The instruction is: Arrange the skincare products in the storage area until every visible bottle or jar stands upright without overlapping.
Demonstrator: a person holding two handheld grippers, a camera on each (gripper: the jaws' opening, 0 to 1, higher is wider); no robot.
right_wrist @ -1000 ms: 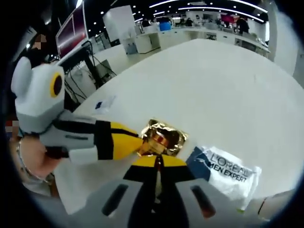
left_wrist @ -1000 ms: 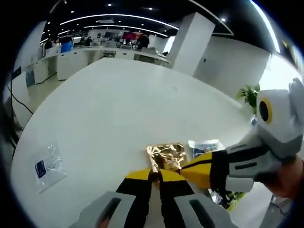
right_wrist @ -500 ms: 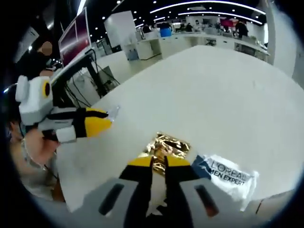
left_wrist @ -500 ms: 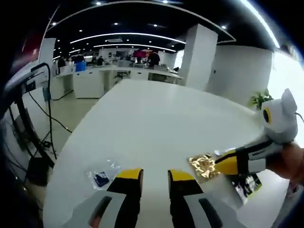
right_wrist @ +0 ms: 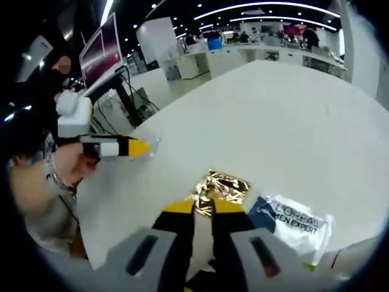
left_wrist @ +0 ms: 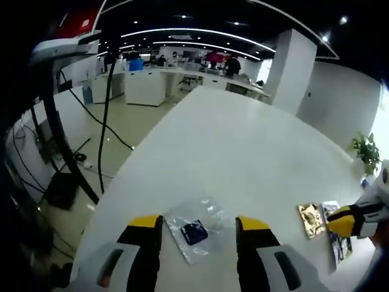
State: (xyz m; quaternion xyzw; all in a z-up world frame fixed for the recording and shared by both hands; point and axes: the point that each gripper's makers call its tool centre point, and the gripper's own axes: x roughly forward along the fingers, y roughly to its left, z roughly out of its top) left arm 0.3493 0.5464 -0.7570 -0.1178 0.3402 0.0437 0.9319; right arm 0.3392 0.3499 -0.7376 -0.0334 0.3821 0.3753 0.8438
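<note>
A clear plastic sachet (left_wrist: 194,234) with a dark blue item inside lies flat on the white table (left_wrist: 231,146), between the jaws of my open left gripper (left_wrist: 199,223). In the right gripper view the left gripper (right_wrist: 137,148) hovers at the clear sachet (right_wrist: 150,142) near the table's edge. My right gripper (right_wrist: 203,208) is shut on the near edge of a crumpled gold foil sachet (right_wrist: 223,186). A white and blue L'Oreal Men Expert sachet (right_wrist: 292,222) lies flat just right of it. From the left gripper view, the right gripper (left_wrist: 346,220) touches the gold sachet (left_wrist: 310,219).
The table edge (left_wrist: 115,188) drops off to the left, with black cables (left_wrist: 73,128) and floor beyond. A person's hand (right_wrist: 58,170) holds the left gripper. A monitor (right_wrist: 97,52) and desks stand behind. A potted plant (left_wrist: 366,155) sits past the table's far right.
My left gripper let go of the gold sachet, opened and swung left to straddle the clear sachet. The right gripper kept its hold on the gold sachet.
</note>
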